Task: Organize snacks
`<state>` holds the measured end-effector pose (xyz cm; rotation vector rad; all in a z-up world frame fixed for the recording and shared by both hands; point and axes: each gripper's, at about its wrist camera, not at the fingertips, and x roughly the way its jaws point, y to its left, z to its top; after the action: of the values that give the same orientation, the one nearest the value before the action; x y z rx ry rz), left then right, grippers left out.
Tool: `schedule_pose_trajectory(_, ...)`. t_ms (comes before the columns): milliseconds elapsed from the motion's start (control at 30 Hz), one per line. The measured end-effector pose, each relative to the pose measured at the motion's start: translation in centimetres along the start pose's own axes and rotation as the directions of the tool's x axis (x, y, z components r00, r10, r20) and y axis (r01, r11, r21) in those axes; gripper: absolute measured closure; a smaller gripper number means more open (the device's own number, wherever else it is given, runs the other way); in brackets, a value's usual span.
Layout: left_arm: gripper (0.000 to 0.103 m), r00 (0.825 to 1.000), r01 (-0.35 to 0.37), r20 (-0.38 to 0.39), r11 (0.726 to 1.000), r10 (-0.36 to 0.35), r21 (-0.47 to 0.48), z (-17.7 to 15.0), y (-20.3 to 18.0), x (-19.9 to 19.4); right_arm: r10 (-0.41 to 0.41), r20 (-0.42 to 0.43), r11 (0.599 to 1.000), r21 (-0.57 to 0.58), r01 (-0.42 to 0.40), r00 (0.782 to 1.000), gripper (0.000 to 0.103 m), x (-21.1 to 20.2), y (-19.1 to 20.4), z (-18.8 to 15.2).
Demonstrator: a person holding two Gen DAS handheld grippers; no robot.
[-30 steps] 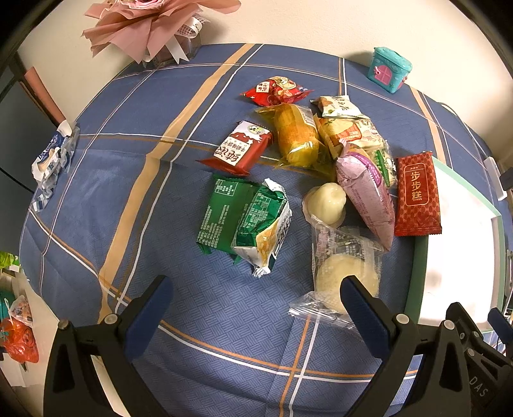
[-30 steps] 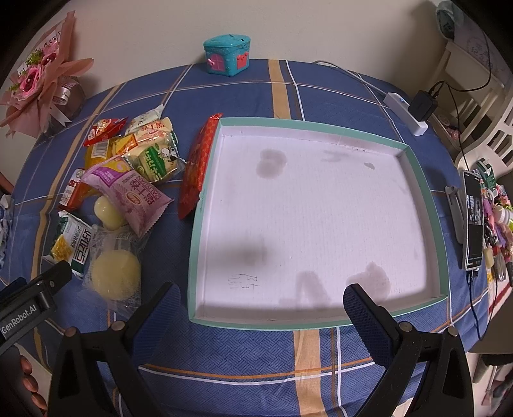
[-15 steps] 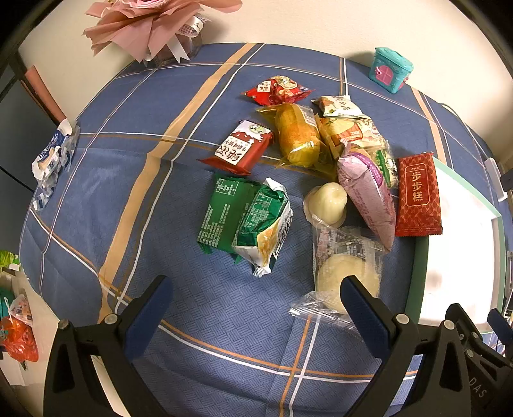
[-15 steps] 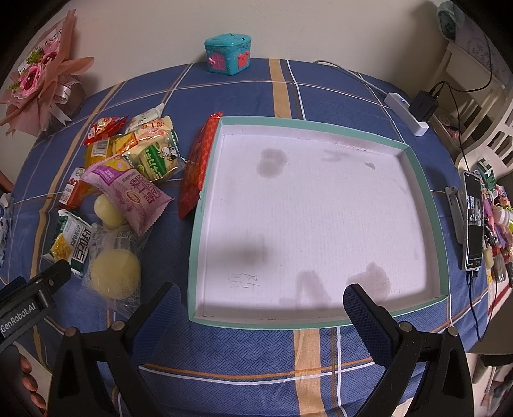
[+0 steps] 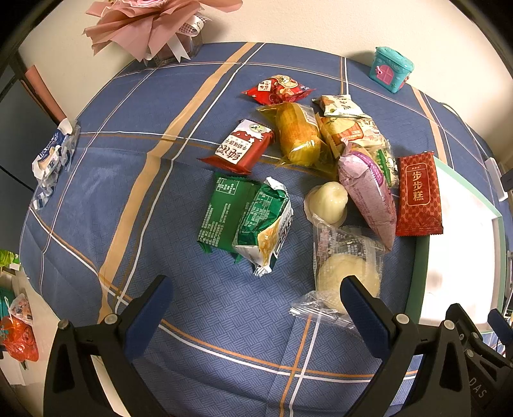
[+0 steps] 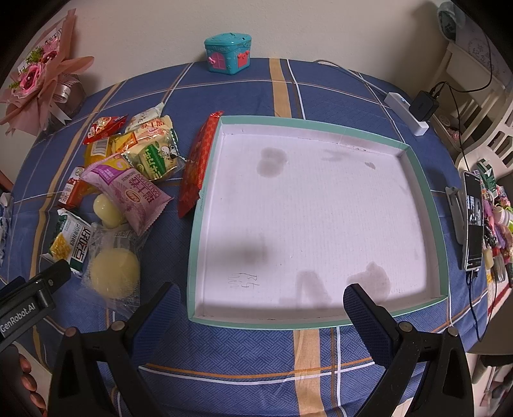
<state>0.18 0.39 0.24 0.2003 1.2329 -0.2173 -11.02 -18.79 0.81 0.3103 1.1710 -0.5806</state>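
Observation:
Several snack packets lie in a loose pile on the blue plaid tablecloth: a green packet (image 5: 253, 221), a red-and-white packet (image 5: 239, 147), a yellow cake (image 5: 298, 133), a pink packet (image 5: 368, 192), a dark red bar (image 5: 418, 194) and a clear-wrapped pale bun (image 5: 344, 272). A shallow white tray with a teal rim (image 6: 205, 205) lies empty to their right. My left gripper (image 5: 256, 308) is open and empty, just short of the green packet and the bun. My right gripper (image 6: 259, 311) is open and empty over the tray's near edge.
A teal toy house (image 6: 228, 53) stands at the far table edge. A pink bouquet (image 5: 150, 25) sits at the far left. A power strip with a charger (image 6: 413, 109) and a phone on a stand (image 6: 474, 221) lie right of the tray. A crumpled wrapper (image 5: 53, 157) lies at the left edge.

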Motion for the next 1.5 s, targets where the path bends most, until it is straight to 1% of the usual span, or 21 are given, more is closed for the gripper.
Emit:
schedule_pose_trajectory(200,0.0,1.0,0.003,0.001,1.0,-0.003,-0.006,0.0,0.1,0.0,0.0,0.001,1.0,-0.001,0.0,1.0,0.0,0.1,0.0,-0.1)
schedule_pose_trajectory(267,0.0,1.0,-0.012,0.02,0.999,0.012,-0.045,0.2,1.0,-0.3,0.008,0.011,1.0,0.0,-0.008,1.0,0.0,-0.1,0.1,-0.1)
schedule_pose_trajectory(367,0.0,0.996,-0.056,0.055,0.989,0.064,-0.136,0.6,3.3,-0.9,0.048,0.048,0.999,0.002,-0.048,0.998,0.0,-0.7,0.6,0.0)
schedule_pose_trajectory(433,0.0,0.996,-0.062,0.05,0.981,0.072,-0.184,0.6,4.9,-0.8,0.078,0.067,0.997,-0.013,-0.078,0.995,0.0,-1.1,1.6,0.1)
schedule_pose_trajectory(500,0.0,0.996,-0.067,0.038,0.976,0.076,-0.207,0.7,5.7,-0.6,0.12,0.073,0.993,-0.033,-0.118,0.99,0.0,-1.4,3.0,0.1)
schedule_pose_trajectory(600,0.0,0.997,-0.06,0.025,0.973,0.067,-0.223,0.7,6.6,-0.2,0.178,0.058,0.983,-0.053,-0.175,0.982,0.0,-1.3,5.1,0.1)
schedule_pose_trajectory(767,0.0,0.999,-0.035,0.022,0.974,0.041,-0.225,1.3,6.8,0.0,0.206,0.03,0.975,-0.089,-0.203,0.978,0.0,-0.5,8.1,0.1)
schedule_pose_trajectory(867,0.0,1.0,0.006,0.007,0.978,-0.005,-0.209,1.7,6.0,0.6,0.22,0.003,0.971,-0.096,-0.218,0.976,0.0,0.3,9.6,0.1)
schedule_pose_trajectory(1033,0.0,0.997,0.052,-0.038,0.981,-0.06,-0.187,2.4,4.7,2.3,0.233,-0.048,0.968,-0.087,-0.237,0.971,0.0,2.2,10.9,0.4)
schedule_pose_trajectory(1133,0.0,0.995,0.073,-0.051,0.983,-0.083,-0.171,2.6,4.1,3.3,0.235,-0.085,0.967,-0.078,-0.242,0.968,0.0,3.5,11.4,0.3)
schedule_pose_trajectory(1200,0.0,0.994,0.083,-0.053,0.984,-0.093,-0.161,2.8,3.8,3.8,0.235,-0.101,0.967,-0.079,-0.243,0.967,0.0,4.1,11.7,0.2)
schedule_pose_trajectory(1233,0.0,0.994,0.086,-0.054,0.984,-0.095,-0.157,2.9,3.8,4.0,0.247,-0.108,0.964,-0.073,-0.255,0.963,0.0,4.5,11.8,0.2)
schedule_pose_trajectory(1400,0.001,0.996,0.079,-0.038,0.989,-0.085,-0.123,3.3,3.3,4.4,0.282,-0.12,0.957,-0.037,-0.288,0.952,0.0,5.4,12.0,0.1)
schedule_pose_trajectory(1500,0.01,0.995,0.096,-0.011,0.99,-0.097,-0.102,3.7,2.7,3.8,0.292,-0.123,0.954,-0.028,-0.298,0.948,0.0,5.5,12.0,-0.1)
